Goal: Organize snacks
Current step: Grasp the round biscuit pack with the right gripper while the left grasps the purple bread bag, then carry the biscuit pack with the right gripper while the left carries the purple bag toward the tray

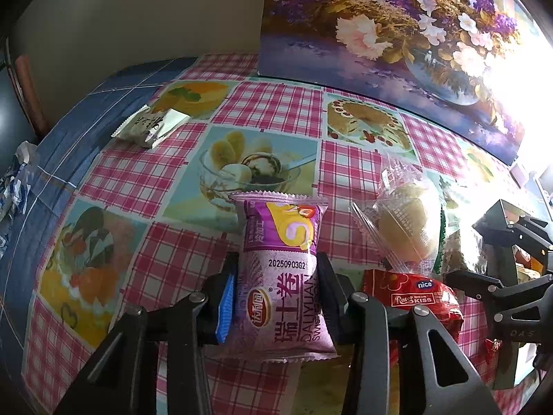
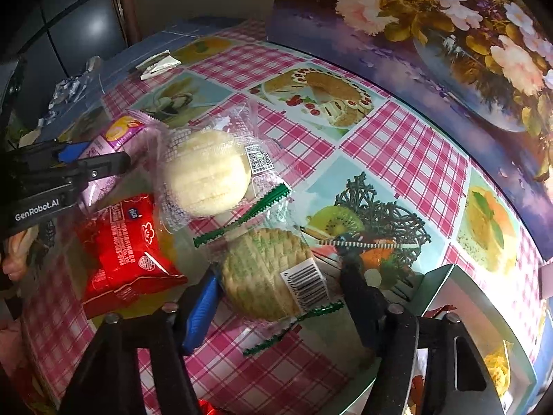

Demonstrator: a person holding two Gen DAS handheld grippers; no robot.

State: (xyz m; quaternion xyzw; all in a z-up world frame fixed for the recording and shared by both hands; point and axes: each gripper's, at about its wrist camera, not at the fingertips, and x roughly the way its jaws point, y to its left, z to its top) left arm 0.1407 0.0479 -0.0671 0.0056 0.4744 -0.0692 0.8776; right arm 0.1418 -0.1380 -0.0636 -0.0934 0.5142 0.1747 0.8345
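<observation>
- One small white-and-silver sachet (image 1: 149, 126) is noted at the far left of the tablecloth (image 1: 349, 169), well apart from the other snacks.
- One purple Swiss roll packet (image 1: 281, 273) is recorded standing upright on the cloth; it is pinched at its lower half by the left gripper (image 1: 276, 297), both pads pressed against its sides.
- One red "Rater Kiss" packet (image 1: 413, 297) is seen lying just right of the purple packet, near it.
- Two clear-wrapped round pastries are counted: one pale cream pastry (image 2: 206, 173) beyond the red packet, and one green-tinted pastry (image 2: 266, 273) with a barcode label, nearer the right wrist camera.
- The green-tinted pastry is observed lying between the fingers of the right gripper (image 2: 276, 297). The jaws are held partly spread; the left pad is close against the wrapper, while a gap is seen at the right pad.
- One open box (image 2: 484, 314) is noted at the lower right; something yellow is visible inside, its kind not determinable.
- One floral picture panel (image 2: 432, 34) is seen along the far edge of the table.
</observation>
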